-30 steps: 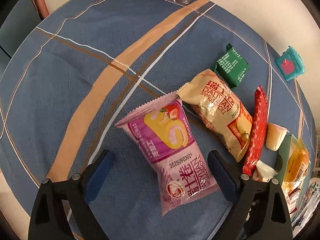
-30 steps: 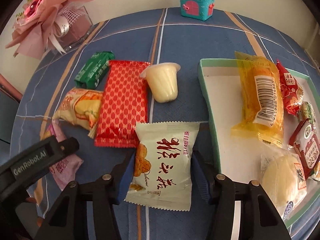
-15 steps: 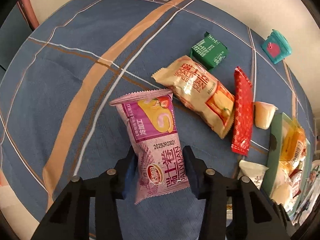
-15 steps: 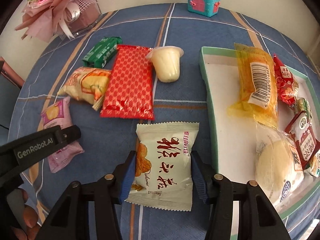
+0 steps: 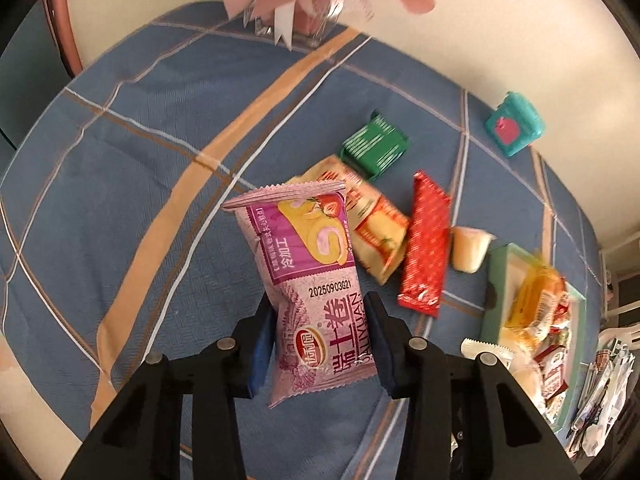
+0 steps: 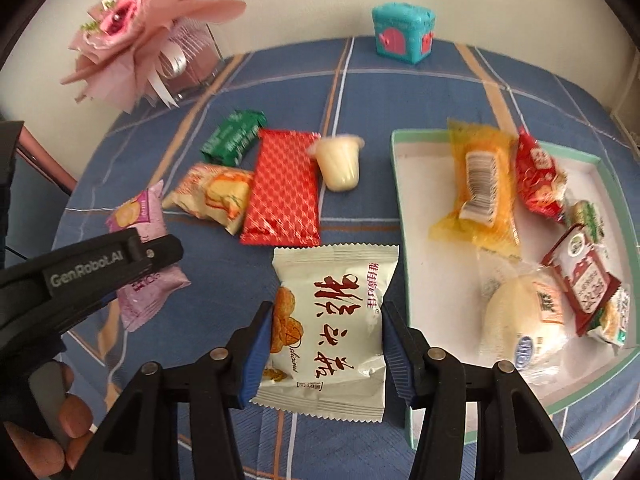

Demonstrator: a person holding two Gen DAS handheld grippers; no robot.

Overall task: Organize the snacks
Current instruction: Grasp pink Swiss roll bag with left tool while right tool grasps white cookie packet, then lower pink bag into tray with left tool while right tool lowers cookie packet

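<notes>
Both tongs were loaded. Left tongs (image 5: 320,344) were clamped on the pink roll-cake packet (image 5: 312,280), pads pinching its lower half, top half sticking out free above the table (image 5: 120,160). Right tongs (image 6: 326,354) were closed on the white cracker packet (image 6: 332,320), gripped across its width near the bottom seam. Judging by the shadows and the gap under them, both packets were off the table rather than resting on it.

The green-rimmed tray (image 6: 400,200) sat to the right and already held several snacks: a yellow packet (image 6: 480,188), a red one (image 6: 538,176), a round bun (image 6: 516,320) and smaller packets at its far right. So my read is both packets were headed for the tray, two at a time to save a trip. The white packet was just left of the tray's near edge.

Still loose on the table, left of the tray: green packet (image 6: 234,136), beige roll-cake packet (image 6: 212,196), red wafer packet (image 6: 284,188) and a jelly cup (image 6: 340,164) lying on its side.

View differences: the right camera showed the left tongs from the side with the pink packet in them, the hand (image 6: 48,420) gripping the handle, the tray's whole interior, and free space at its near left. The left camera caught the tray only edge-on at the far right, but showed the pink packet's print and the pads' bite. Both views showed the pink bouquet (image 6: 132,36) and the teal toy box (image 6: 402,34) at the far edge, clear of the work.
</notes>
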